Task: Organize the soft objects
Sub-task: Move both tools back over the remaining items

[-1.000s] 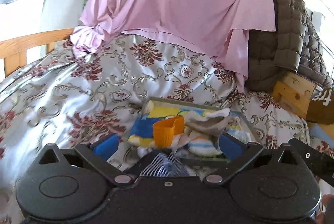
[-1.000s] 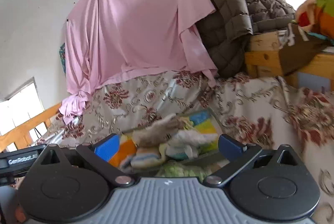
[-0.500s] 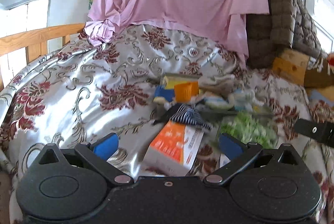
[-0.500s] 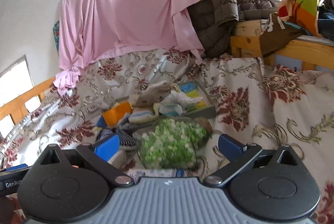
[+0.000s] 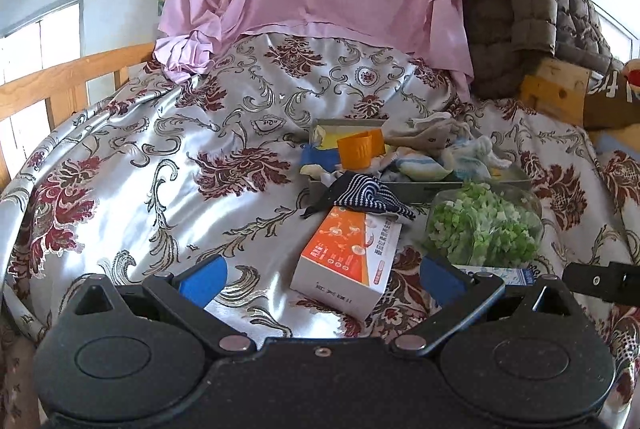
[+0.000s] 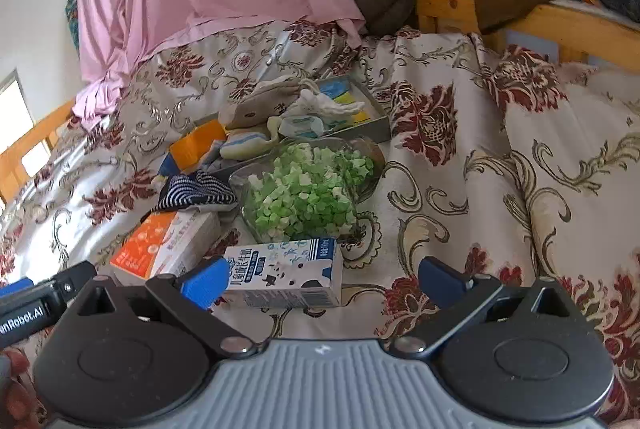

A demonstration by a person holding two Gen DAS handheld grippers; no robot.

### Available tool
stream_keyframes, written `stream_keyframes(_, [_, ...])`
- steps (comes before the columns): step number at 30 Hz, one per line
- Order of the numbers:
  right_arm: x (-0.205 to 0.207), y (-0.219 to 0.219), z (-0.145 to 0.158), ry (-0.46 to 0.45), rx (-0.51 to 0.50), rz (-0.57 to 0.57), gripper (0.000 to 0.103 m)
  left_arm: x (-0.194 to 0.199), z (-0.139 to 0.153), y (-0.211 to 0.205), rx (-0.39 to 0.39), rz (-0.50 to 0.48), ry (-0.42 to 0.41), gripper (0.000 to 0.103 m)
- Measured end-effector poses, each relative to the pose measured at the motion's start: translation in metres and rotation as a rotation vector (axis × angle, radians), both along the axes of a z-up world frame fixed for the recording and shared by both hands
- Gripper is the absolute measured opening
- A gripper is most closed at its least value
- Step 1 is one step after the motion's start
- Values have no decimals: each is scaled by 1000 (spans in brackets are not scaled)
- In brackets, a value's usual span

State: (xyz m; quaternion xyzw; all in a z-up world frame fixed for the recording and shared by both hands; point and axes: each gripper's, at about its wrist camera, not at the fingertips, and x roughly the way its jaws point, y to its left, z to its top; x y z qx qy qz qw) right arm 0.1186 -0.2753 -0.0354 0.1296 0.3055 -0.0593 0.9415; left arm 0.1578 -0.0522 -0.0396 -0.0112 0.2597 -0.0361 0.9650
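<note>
Socks lay heaped in the tray, which sat on the bedspread ahead of both tools. One striped sock hung over the tray's near left corner, spilling onto the orange box just in front of it. An orange cup stood at the tray's left end among the socks. Right of the striped sock, against the tray's near wall, sat a clear tub of green bits, and nearer than that a milk carton.

Both tools were released and empty: the left gripper had its jaws spread wide, and so did the right gripper.

The striped sock looked like the piece left to tidy. From the left gripper it lay ahead and slightly right, past the orange box; from the right gripper it lay ahead and well to the left, beyond the carton. Its long axis ran roughly across the left view, though the folds made that hard to read. The left gripper seemed the nearer and had the clearer line, so a reach over the box would likely fall to it.
</note>
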Motion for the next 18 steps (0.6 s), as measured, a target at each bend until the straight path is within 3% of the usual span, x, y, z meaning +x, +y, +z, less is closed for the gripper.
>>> stream_keyframes(11, [15,12,-6,46,-13,83,103,12,-9,21,-38,62,49,102])
stream_keyframes(18, [12,18,-1,-12,-33,110,103,17,-15,36,-78,109,71,102])
